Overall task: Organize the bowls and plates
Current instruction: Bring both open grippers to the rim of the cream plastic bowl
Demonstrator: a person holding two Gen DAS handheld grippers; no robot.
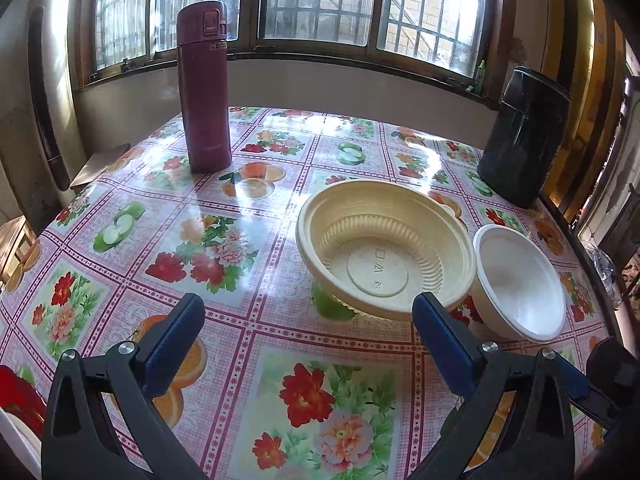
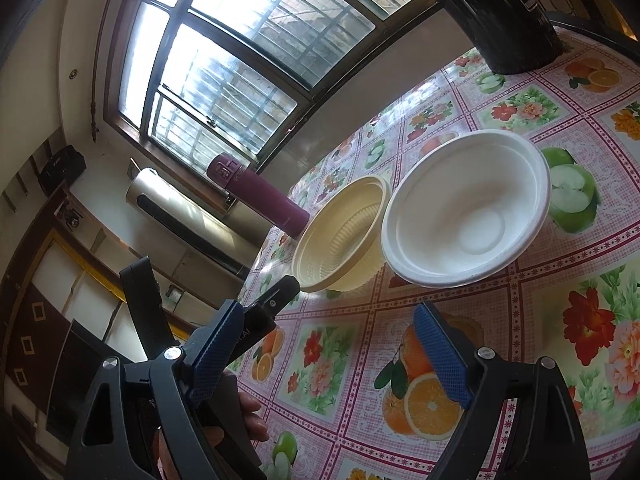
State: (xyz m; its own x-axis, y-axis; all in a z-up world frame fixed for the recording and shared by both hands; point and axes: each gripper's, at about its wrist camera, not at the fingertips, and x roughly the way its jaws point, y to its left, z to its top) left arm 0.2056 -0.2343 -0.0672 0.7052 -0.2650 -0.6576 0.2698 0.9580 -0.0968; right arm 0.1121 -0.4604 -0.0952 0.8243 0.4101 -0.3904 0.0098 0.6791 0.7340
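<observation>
Cream bowl just beyond the gaping left claw, ungripped.

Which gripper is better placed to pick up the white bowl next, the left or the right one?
The right gripper, I think: the white bowl lies straight ahead of its open fingers, while it sits off to the side of the left gripper.

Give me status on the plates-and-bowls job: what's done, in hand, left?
Done: nothing looks stacked. The cream bowl and white bowl sit side by side on the table, rims close together. In hand: nothing; the left hand-held gripper and right hand-held gripper are both open and empty, short of the bowls. Left: likely nesting one bowl in the other; no plates clearly in view.
</observation>
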